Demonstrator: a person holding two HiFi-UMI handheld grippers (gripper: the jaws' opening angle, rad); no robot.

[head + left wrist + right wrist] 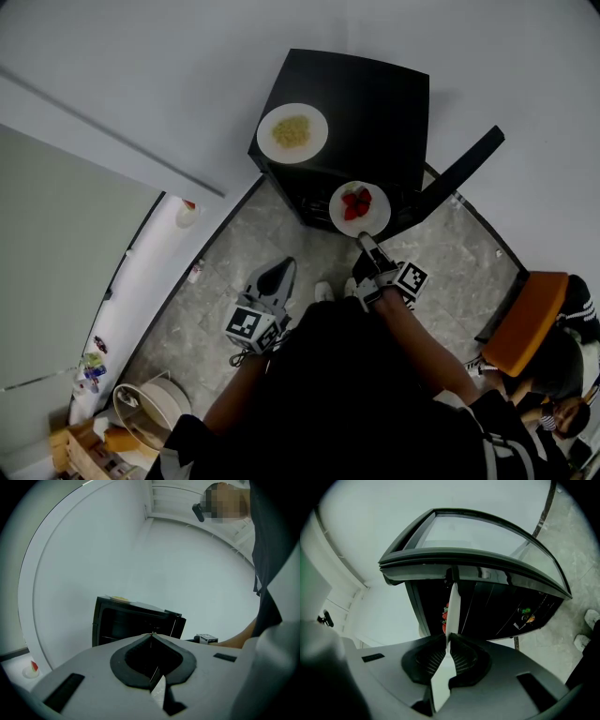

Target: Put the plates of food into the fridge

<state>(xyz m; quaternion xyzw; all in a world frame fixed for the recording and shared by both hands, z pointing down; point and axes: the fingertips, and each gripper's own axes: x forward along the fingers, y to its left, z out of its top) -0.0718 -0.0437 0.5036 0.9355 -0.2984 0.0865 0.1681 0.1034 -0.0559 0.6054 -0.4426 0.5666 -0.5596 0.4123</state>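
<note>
Firmly pinched plate, right gripper, perhaps strawberries

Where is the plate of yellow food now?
The yellow-food plate sits on the fridge top, left side in the head view, above the red-food plate.
</note>
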